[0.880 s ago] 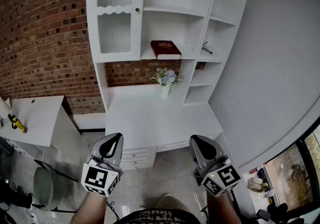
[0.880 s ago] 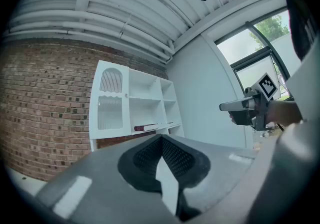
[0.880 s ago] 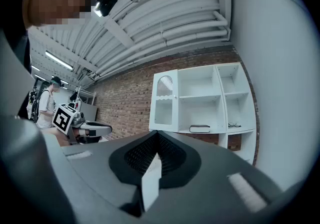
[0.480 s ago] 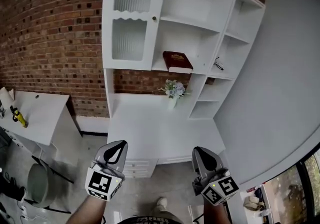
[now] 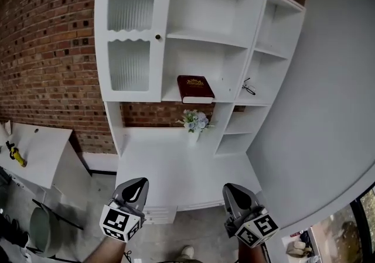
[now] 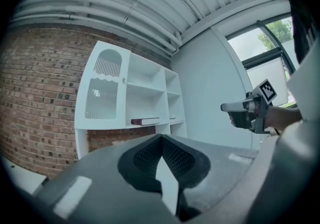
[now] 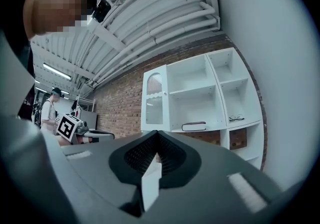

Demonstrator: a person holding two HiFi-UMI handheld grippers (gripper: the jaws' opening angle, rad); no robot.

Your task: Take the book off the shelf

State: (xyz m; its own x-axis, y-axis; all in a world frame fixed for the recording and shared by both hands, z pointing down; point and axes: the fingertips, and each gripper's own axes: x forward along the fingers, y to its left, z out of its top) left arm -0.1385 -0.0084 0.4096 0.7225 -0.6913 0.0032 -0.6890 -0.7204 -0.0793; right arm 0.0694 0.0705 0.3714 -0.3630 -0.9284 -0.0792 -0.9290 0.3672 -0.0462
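Note:
A dark red book (image 5: 195, 88) lies flat on a middle shelf of the white shelf unit (image 5: 204, 38); it also shows as a thin dark slab, the book (image 6: 145, 121) in the left gripper view and the book (image 7: 194, 126) in the right gripper view. My left gripper (image 5: 135, 187) and right gripper (image 5: 234, 193) are held low near the bottom of the head view, well short of the shelf and far below the book. Both are shut with nothing between the jaws. The left gripper (image 6: 161, 140) and the right gripper (image 7: 157, 137) point toward the unit.
A vase of flowers (image 5: 194, 121) stands on the white desk surface (image 5: 170, 162) under the book. A pair of glasses (image 5: 248, 86) lies in the right compartment. A glass-fronted cabinet door (image 5: 129, 51) is left of the book. A brick wall (image 5: 47, 62) stands behind; a white table (image 5: 32, 144) is at left.
The view has tilted up and shifted, so the shelf unit sits lower and more centred. Both grippers stay low and shut, roughly where they were.

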